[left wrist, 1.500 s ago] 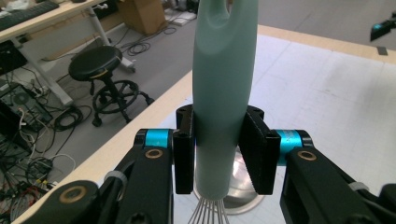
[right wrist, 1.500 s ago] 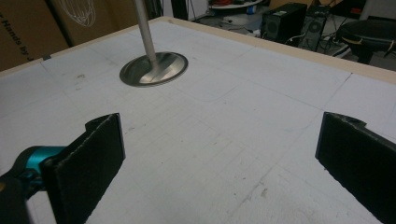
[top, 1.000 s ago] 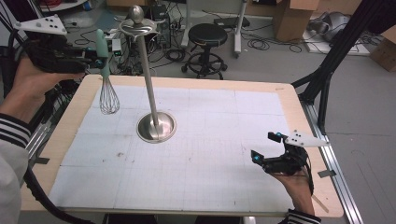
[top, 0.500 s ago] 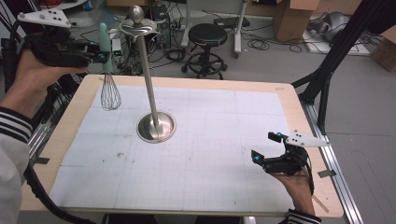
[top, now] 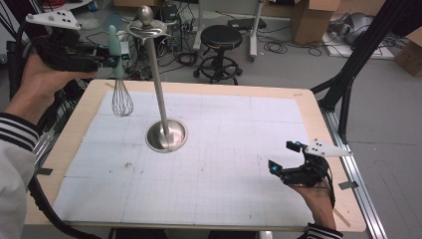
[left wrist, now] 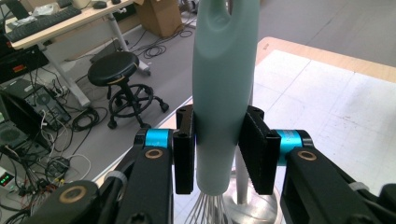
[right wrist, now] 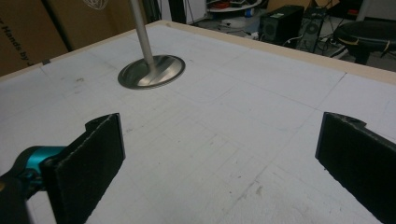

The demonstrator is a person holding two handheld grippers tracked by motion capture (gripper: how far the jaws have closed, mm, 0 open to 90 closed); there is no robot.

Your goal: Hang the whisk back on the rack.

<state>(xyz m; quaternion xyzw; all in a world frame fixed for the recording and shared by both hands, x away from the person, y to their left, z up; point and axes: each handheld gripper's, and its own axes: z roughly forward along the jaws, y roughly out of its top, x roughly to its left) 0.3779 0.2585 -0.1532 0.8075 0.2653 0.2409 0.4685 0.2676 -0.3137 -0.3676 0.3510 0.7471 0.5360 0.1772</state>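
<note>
The left gripper (top: 112,60) holds the whisk (top: 121,94) up high by its green handle, jaws shut tight on it, beside the stand (top: 160,89). Go slow and hook the handle's hole on top. The right gripper (top: 286,162) rests wide open, holding nothing.

Right gripper (right wrist: 219,177) jaws wide apart above white mat (right wrist: 243,121); metal stand base (right wrist: 152,71) beyond

The whisk (top: 118,74) has a pale mint-green handle and silver wires. The stand (top: 164,124) is shiny steel. The mat (top: 239,164) is white with a faint grey grid. Sleeves (top: 15,144) are striped black-and-white. The jaws are black with blue joints.
</note>
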